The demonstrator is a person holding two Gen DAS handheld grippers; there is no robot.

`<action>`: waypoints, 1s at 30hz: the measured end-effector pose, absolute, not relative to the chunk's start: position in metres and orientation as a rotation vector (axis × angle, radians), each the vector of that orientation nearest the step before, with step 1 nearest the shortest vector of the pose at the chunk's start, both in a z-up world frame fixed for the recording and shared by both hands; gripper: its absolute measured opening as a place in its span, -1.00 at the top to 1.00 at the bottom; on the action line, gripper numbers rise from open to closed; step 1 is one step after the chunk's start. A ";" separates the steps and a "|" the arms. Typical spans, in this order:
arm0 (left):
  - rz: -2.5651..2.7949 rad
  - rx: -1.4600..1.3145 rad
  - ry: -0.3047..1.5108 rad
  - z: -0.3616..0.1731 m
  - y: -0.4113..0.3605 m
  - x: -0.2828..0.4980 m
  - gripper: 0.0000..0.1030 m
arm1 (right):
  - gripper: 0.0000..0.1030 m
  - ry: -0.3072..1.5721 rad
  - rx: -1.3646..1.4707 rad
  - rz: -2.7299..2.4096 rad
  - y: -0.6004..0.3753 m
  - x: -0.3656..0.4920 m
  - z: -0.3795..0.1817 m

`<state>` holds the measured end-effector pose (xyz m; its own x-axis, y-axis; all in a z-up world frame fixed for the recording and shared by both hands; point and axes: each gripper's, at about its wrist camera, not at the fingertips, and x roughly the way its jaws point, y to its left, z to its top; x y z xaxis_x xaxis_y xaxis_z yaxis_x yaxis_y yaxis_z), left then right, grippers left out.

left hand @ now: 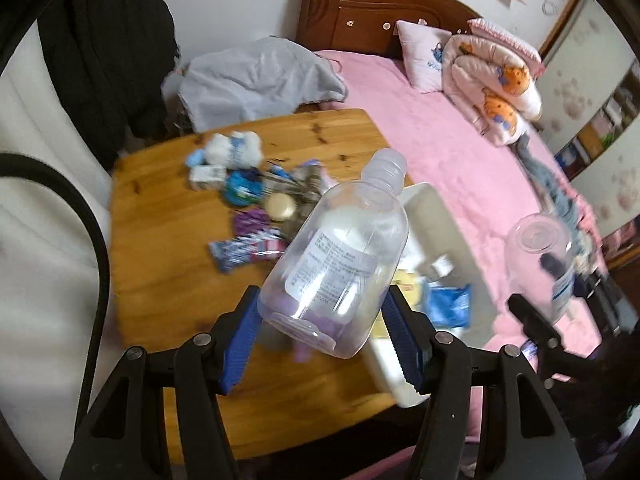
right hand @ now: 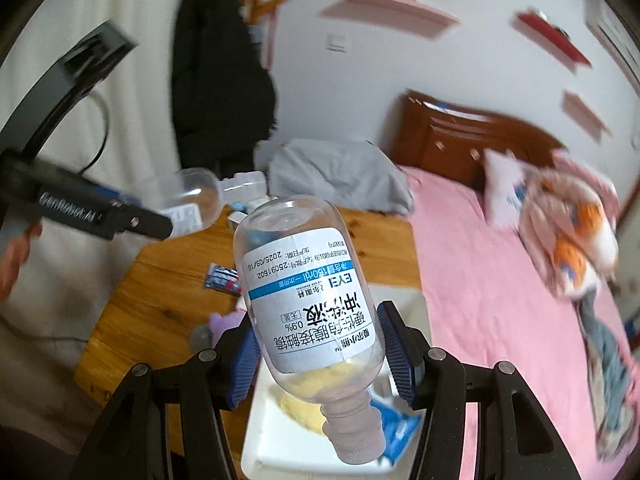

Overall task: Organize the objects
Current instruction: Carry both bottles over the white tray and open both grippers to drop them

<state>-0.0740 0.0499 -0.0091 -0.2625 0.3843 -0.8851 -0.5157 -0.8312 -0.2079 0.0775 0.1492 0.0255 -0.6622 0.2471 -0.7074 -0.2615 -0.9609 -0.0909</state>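
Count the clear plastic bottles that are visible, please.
2. One clear bottle is clamped in the left gripper, cap pointing away. The other bottle is clamped in the right gripper, cap toward the camera. More may hide among the clutter.

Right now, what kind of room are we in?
Almost certainly a home bedroom: a bed with a pink cover and carved wooden headboard, a folded quilt beside a pillow, and a cluttered wooden table alongside.

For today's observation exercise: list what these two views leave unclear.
- Table clutter, left wrist view: blurred; items unidentifiable.
- Tray contents, right wrist view: hidden behind the right bottle.
- Left bottle label, left wrist view: print too small.
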 end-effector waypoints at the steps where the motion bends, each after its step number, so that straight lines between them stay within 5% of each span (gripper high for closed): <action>1: 2.116 -1.442 0.139 -0.012 0.056 -0.071 -0.25 | -0.11 0.060 -1.117 2.619 0.154 0.081 0.023; 10: 2.061 -1.506 0.141 -0.063 0.122 -0.065 -0.25 | -0.11 0.403 -1.174 2.471 0.202 0.099 -0.014; 27: 1.999 -1.666 0.066 -0.126 0.165 -0.070 -0.28 | -0.20 0.575 -1.319 2.305 0.238 0.100 -0.066; 30: 1.997 -1.668 0.065 -0.128 0.165 -0.067 -0.53 | -0.22 0.537 -1.348 2.286 0.236 0.098 -0.072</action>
<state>-0.0673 0.1649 -0.1278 -0.0952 0.3640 -0.9265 -0.4233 -0.8572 -0.2932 0.0980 0.2362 -0.0719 -0.4349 0.1667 -0.8849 -0.5432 -0.8324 0.1101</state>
